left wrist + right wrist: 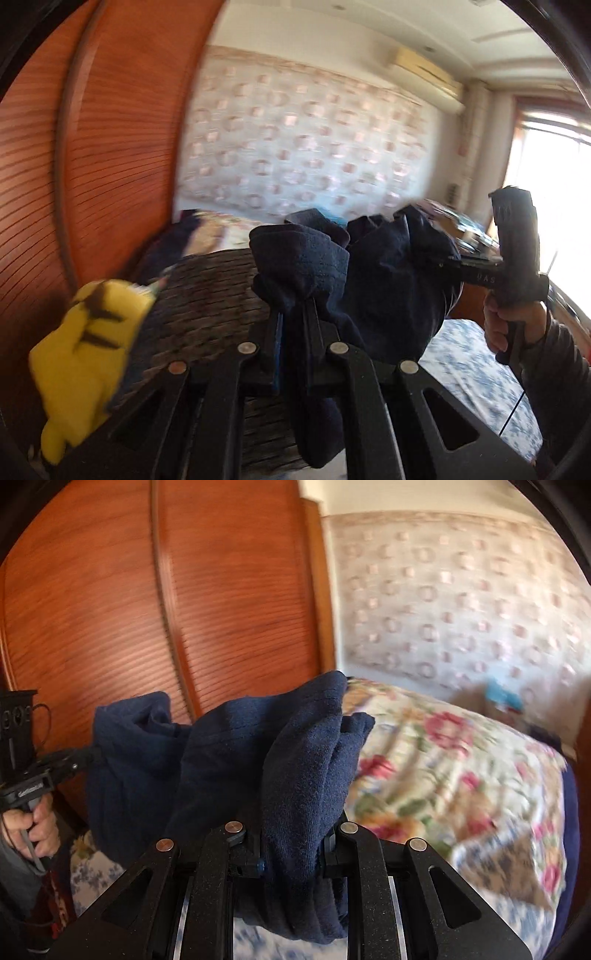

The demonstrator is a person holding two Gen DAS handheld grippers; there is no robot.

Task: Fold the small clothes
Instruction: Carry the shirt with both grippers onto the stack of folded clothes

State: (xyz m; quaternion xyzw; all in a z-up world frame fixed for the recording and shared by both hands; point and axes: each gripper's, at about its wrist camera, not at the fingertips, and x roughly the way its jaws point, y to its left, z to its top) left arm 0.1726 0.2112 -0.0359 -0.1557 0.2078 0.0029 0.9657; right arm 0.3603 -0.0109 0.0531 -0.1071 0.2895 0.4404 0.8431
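Observation:
A navy blue garment [388, 277] hangs bunched in the air between both grippers. In the left wrist view my left gripper [291, 314] is shut on a gathered edge of it, and cloth drapes down over the fingers. My right gripper [439, 262] grips the far side of the cloth, with a hand [509, 325] holding its handle. In the right wrist view my right gripper [291, 845] is shut on a thick fold of the navy garment [229, 760], which hides the fingertips. My left gripper [90, 755] pinches the cloth at the left edge.
A slatted wooden wardrobe [221, 590] stands close behind. A floral quilt [443, 775] lies on the bed at right, above a blue-and-white sheet [469, 362]. A yellow cloth with black marks [85, 350] and a brown woven surface [207, 295] sit at left. A bright window [546, 184] is at right.

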